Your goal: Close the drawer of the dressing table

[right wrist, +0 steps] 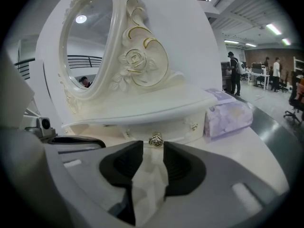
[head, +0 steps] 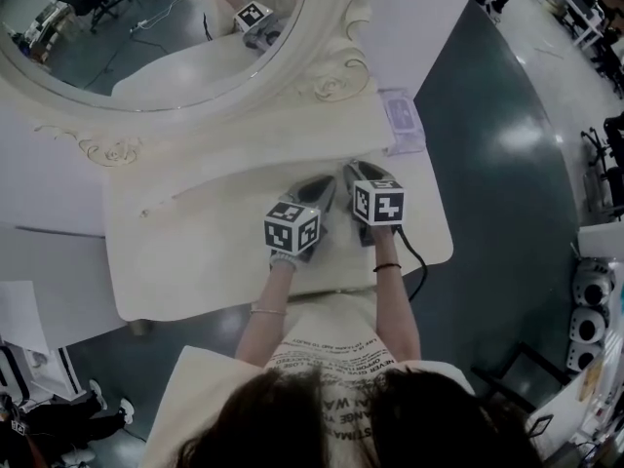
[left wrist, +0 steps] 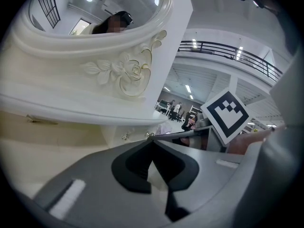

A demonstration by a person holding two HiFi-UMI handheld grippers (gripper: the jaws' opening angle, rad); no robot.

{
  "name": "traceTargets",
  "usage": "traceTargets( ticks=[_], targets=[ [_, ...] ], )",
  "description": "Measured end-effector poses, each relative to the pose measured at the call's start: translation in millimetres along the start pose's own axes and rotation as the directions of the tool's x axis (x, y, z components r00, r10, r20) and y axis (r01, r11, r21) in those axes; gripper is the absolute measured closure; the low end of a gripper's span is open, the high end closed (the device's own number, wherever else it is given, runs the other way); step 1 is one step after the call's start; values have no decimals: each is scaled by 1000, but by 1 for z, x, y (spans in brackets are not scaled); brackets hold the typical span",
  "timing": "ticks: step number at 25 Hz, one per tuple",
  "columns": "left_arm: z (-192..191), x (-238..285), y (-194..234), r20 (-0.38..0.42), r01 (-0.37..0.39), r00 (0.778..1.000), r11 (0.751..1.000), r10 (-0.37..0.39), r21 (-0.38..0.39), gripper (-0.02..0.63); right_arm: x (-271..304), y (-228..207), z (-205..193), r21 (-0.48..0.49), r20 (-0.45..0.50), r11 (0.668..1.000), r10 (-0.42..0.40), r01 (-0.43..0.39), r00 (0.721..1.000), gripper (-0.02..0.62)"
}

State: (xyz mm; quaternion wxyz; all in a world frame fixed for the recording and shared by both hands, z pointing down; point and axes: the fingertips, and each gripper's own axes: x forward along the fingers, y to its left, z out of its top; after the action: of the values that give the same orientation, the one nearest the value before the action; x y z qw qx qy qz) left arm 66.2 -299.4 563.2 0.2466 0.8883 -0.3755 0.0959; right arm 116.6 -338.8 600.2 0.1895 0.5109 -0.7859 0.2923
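Note:
The cream dressing table [head: 195, 252] has a small drawer [right wrist: 166, 128] under its mirror shelf. The drawer front sits about flush with the unit and carries a metal knob [right wrist: 155, 139]. My right gripper [right wrist: 153, 148] points at that front. It is open, with the knob just beyond the gap between its tips and nothing pressed between the pads. In the head view the right gripper [head: 355, 172] and left gripper [head: 325, 185] lie side by side on the tabletop, aimed at the drawer unit. The left gripper [left wrist: 152, 144] looks shut and empty, its tips meeting in front of the unit.
An oval carved mirror [head: 146, 27] rises behind the shelf. A purple tissue pack [head: 403, 120] lies at the right end of the table, next to the drawer unit [right wrist: 228, 115]. The right gripper's marker cube [left wrist: 227, 115] stands close on the left gripper's right side. The person's lap is at the table's front edge.

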Motion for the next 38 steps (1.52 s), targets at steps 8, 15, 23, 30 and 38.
traceTargets(
  ticks=[8,15,23,30,38],
  targets=[
    [-6,-13,-13,-6,32,999,999,-32,19,604,-25,15,-11,-10,-5,995,98,-98,995,476],
    [8,-34,-29,39,71,996,995,-74,70,604,-58,38,-7,-53,98,987,159,-155,982,516],
    [23,-55,-45,85,103,990,987,-114,120,604,-88,62,14,-110,183,980,186,-168,965,557],
    [36,-68,-58,117,123,983,980,-142,156,604,-105,71,22,-123,232,976,203,-178,951,591],
    [38,-70,-63,127,131,980,977,-153,167,604,-115,78,28,-157,258,969,229,-193,939,592]
  ],
)
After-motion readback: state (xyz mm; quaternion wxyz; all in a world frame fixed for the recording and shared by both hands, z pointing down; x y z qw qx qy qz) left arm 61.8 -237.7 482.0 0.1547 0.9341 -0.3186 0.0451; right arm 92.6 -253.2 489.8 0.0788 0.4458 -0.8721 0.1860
